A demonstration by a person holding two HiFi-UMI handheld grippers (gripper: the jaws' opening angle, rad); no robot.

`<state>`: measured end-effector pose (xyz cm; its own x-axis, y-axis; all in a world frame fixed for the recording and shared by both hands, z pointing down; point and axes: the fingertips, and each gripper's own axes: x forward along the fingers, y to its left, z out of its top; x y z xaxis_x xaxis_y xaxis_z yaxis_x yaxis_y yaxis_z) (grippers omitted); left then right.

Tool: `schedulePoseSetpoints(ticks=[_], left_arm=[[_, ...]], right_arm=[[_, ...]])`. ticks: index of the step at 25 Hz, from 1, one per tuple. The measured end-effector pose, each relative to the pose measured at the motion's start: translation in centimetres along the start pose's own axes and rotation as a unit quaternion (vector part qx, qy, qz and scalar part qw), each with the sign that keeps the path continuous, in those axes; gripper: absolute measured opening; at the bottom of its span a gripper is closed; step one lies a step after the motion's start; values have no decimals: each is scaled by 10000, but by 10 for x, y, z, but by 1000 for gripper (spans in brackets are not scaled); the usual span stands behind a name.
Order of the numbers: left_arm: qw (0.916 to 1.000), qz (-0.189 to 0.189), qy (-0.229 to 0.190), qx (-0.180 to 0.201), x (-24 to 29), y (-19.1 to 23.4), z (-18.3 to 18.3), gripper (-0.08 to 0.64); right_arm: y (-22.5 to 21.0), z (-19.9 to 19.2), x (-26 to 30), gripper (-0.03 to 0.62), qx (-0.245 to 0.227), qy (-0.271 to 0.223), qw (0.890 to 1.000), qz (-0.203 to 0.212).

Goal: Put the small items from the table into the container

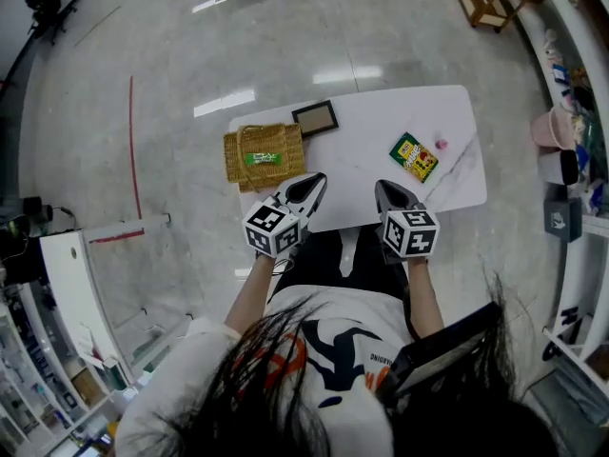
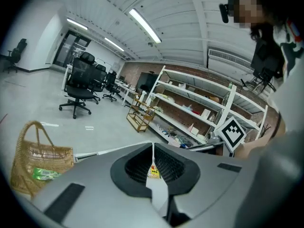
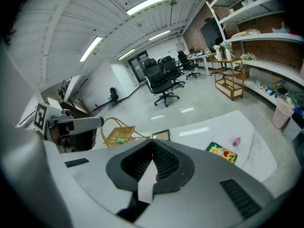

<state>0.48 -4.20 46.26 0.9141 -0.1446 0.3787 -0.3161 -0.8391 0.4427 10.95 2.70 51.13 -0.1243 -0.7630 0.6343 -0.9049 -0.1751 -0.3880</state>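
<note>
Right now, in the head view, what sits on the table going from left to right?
First the basket, then the picture frame, the snack packet, the small pink thing.

White, faintly veined table (image 1: 362, 131) with rounded corners, set on a glossy grey floor (image 1: 171, 55). At its left end a woven wicker basket (image 1: 238, 165), and just beside that, at the far edge, a small dark picture frame (image 1: 315, 118) lying flat. Toward the right end a green-and-yellow snack packet (image 1: 414, 156) lying askew, with a small pink item (image 1: 441, 144) near its far corner, not touching.
</note>
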Motion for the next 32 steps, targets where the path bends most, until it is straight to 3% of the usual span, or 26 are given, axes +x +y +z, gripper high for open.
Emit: schedulePoseSetpoints(ticks=[5,13,21,32], left_arm=[[9998,106,-56,-188,49,-31,0,9],[9997,76,166,-145,136,-56,-5,9],[9984,-169,536,-10,212,-61,-20,9],[9934,-330,1096,-16,284,-48,-75,9]], right_arm=[[-56,7,-19,15,-196,128,9997,-116],[-166,9,-24,15,-526,384,9969,-438],[-265,-7,1,15,11,577,9946,-862],[-356,-45,68,18,-695,1193,9835,-1170]])
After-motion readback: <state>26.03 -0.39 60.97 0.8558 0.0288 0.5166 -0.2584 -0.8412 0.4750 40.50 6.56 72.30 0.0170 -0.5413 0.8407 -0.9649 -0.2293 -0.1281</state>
